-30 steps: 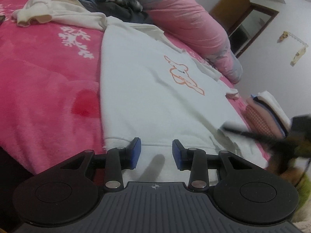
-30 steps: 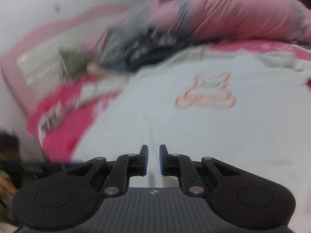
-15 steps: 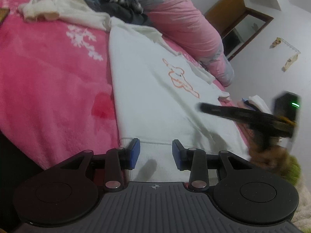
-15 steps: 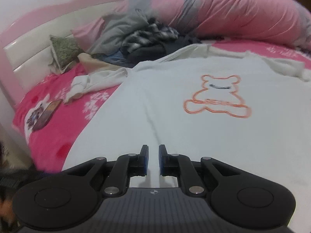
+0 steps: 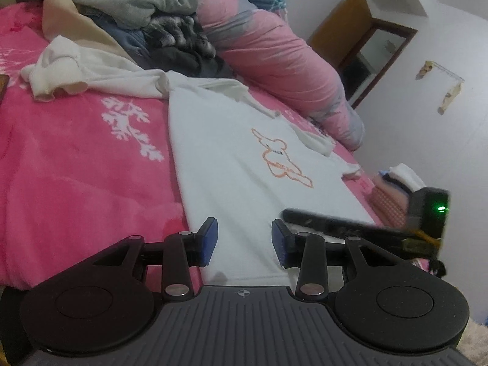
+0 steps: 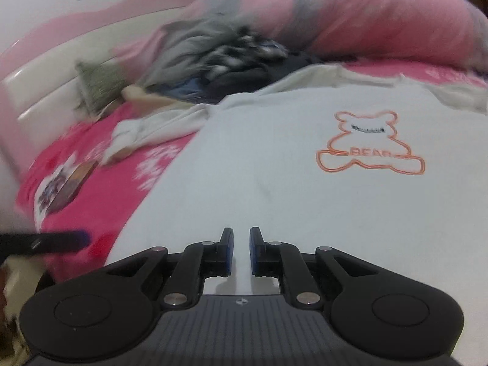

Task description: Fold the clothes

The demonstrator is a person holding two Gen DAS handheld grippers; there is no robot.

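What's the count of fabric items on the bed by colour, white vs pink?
White: 2, the flat white bear-print sweatshirt and the crumpled cream-white knit garment.
Pink: 2, the hot-pink fleece blanket and the long pink rolled quilt.
Total: 4

A home bedroom: a pink fleece blanket (image 5: 76,164) is covering the bed, a clothes pile (image 5: 146,21) is lying near its padded headboard (image 6: 61,61).

Fleecy pink blanket (image 5: 70,164), matt white sweatshirt (image 5: 231,164)
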